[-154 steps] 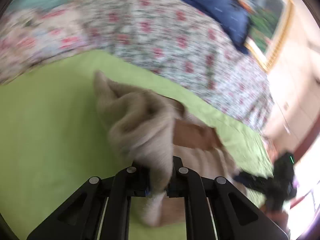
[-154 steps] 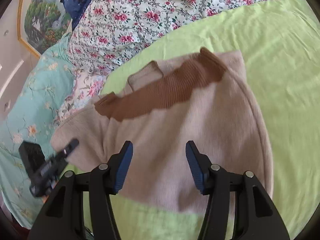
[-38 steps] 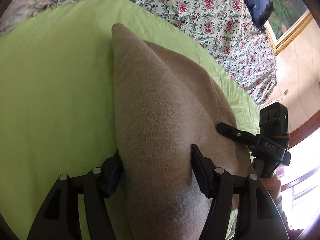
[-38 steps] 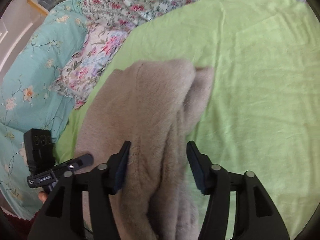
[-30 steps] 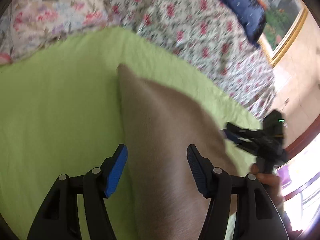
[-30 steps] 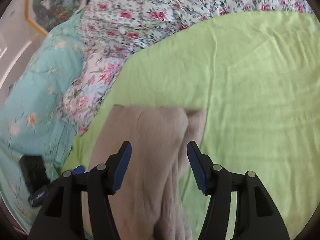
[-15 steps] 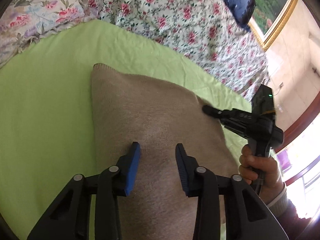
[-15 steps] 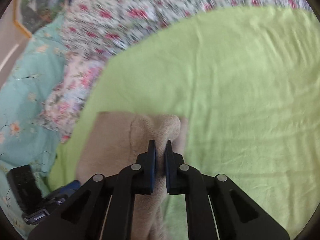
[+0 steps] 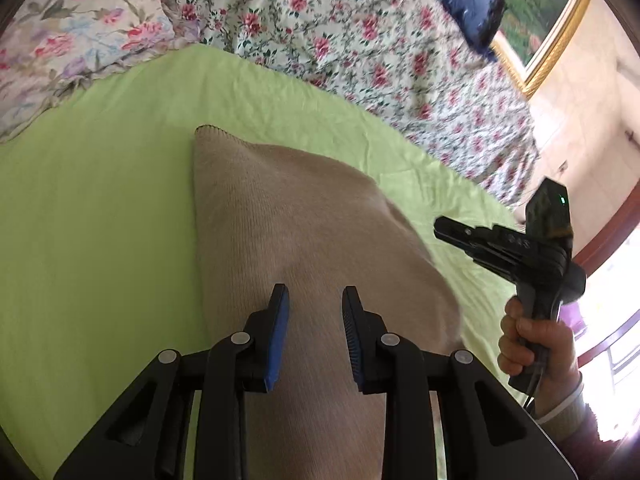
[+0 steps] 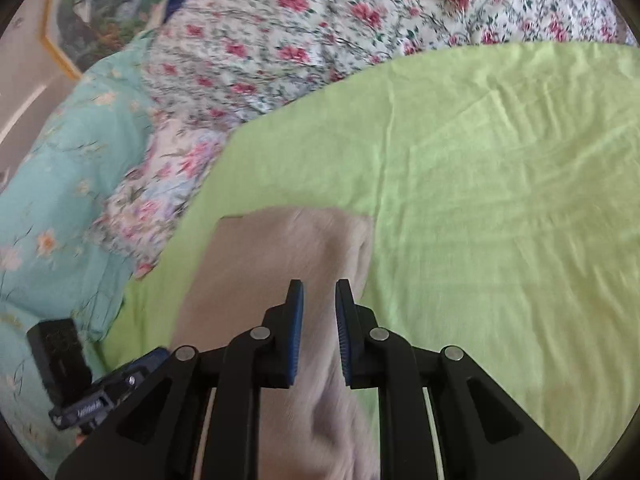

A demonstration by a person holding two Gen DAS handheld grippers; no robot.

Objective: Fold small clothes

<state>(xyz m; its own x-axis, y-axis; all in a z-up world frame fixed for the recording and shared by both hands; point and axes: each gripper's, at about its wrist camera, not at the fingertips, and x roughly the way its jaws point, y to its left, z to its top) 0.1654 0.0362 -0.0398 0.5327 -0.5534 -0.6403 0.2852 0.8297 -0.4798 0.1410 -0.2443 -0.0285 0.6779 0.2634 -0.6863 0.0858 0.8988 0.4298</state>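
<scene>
Both the left gripper [image 9: 315, 300] and right gripper [image 10: 319, 295] sit partly open, gripping nothing, over the folded beige sweater [image 9: 304, 232] on the green sheet [image 9: 100, 208].

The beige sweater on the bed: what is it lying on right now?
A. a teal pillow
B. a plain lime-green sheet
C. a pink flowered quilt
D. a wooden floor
B: the folded beige sweater rests flat on the plain lime-green sheet, with green showing along its edges; the flowered quilt lies farther back, beyond it.
</scene>
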